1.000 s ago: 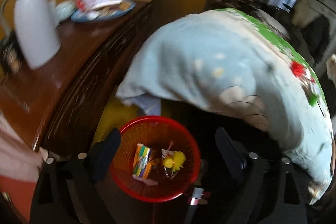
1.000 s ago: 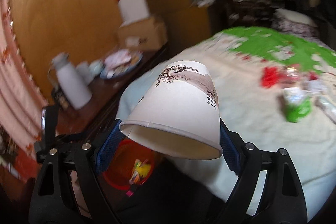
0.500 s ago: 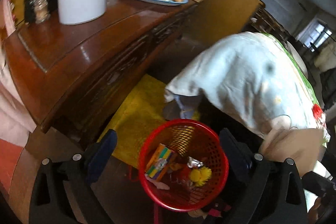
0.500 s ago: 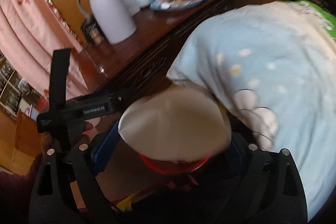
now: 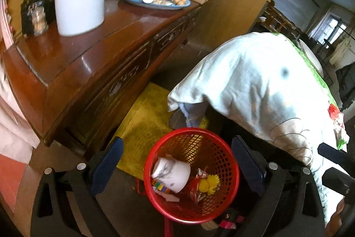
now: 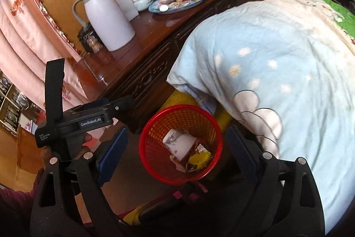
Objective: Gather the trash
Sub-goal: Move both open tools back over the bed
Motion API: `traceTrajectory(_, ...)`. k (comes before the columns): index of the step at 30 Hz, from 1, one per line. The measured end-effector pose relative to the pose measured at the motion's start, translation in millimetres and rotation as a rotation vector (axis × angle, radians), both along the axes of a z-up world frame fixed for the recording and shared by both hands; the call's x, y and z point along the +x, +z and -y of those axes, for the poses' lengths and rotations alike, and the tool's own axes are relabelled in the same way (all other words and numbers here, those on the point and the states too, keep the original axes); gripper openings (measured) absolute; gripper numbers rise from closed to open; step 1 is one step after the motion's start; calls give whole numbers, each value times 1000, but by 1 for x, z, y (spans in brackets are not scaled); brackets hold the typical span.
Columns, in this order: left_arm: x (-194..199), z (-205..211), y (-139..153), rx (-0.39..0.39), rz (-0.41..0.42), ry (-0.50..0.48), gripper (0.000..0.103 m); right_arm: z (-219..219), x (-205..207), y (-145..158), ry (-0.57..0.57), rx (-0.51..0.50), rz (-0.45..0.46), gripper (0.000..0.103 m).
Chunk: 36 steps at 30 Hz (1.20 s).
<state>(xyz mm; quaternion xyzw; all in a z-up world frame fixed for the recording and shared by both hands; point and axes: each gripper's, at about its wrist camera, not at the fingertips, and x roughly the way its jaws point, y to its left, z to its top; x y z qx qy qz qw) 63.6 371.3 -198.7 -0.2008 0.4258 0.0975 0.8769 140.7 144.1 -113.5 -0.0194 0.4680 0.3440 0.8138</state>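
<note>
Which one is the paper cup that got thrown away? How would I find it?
Look at the floor between the dark wooden cabinet and the bed's blue blanket, where a red mesh basket stands. Inside it, the paper cup lies on its side on the other trash. It is the big white thing, beside a yellow wrapper.

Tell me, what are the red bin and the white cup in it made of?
The red bin looks like glossy plastic: its wall is an open moulded mesh you can see through. The white cup looks like matte paper, thin-walled with a printed ink drawing; it could be coated, which I can't tell.
</note>
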Motion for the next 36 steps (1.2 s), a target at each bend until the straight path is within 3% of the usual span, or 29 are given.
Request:
traceTrajectory(12,-11,65,65,141,115,-118,96,79,-27,47,-165,93,145,89)
traceTrajectory(23,-35,158,134,287,257,-270,97,178,-72,82,-343,158,309,95)
traceTrajectory(29,-30,215,152,314,292,-363,97,247,-84,80,-505,158,349,96)
traceTrajectory(36,-1,287,151,346,297,-499,97,328,-73,56,-736,154,295,96)
